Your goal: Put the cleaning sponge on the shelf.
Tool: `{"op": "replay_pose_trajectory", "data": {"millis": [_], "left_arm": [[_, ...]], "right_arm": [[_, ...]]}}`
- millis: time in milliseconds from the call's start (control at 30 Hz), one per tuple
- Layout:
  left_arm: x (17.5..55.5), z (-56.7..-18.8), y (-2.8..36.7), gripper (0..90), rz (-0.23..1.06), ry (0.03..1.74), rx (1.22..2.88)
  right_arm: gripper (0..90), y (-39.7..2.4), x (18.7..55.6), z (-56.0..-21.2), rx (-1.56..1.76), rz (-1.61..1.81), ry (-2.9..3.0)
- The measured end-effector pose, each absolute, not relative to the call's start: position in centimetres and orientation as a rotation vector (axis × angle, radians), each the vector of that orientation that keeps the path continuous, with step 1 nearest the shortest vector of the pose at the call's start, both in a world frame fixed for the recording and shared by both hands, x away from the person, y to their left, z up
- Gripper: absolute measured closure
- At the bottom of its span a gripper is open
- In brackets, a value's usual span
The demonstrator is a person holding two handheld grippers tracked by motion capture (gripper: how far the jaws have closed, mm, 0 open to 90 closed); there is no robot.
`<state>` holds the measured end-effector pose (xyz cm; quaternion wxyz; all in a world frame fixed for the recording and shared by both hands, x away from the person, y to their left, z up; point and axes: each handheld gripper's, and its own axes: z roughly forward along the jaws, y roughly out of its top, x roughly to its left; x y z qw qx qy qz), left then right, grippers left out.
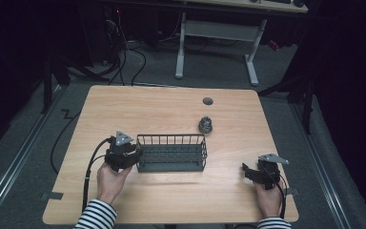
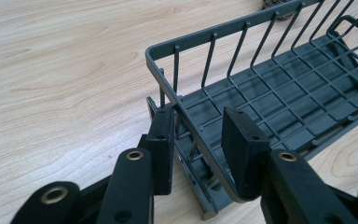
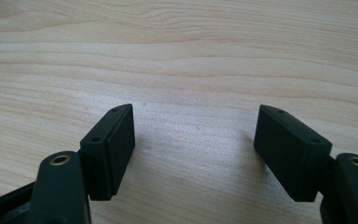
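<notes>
Two grippers seen from the high view: left gripper (image 1: 136, 153) at the wire basket's (image 1: 171, 153) left end, right gripper (image 1: 248, 170) resting apart on the desk (image 1: 162, 109); small dark ball (image 1: 206, 125) behind the basket (make unclear). Left gripper view: jaws straddled the basket's (image 2: 279, 88) end rim, not yet clamped. Right gripper view: jaws spread wide over bare desk (image 3: 177, 60), holding nothing.
</notes>
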<state>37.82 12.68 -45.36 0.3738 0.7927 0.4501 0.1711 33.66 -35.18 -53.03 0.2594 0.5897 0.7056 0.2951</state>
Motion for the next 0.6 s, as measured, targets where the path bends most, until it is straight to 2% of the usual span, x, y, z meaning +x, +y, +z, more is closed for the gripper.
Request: {"op": "replay_pose_trajectory", "data": {"millis": [100, 233, 333, 600], "left_arm": [[37.9, -45.4, 12.7, 62.6, 0.436, 1.157, 2.026], [37.8, -45.1, 13.1, 47.8, 0.437, 1.159, 2.0], [37.7, -44.8, 13.7, 41.8, 0.439, 1.163, 1.971], [37.4, -44.1, 15.6, 37.0, 0.469, 1.183, 1.917]], "right_arm": [[29.2, -35.2, 33.7, -53.0, 1.598, 0.8, 1.912], [29.2, -35.2, 33.7, -53.0, 1.596, 0.799, 1.912], [29.2, -35.2, 33.7, -53.0, 1.598, 0.8, 1.912], [29.2, -35.2, 33.7, -53.0, 1.597, 0.8, 1.912]]}}
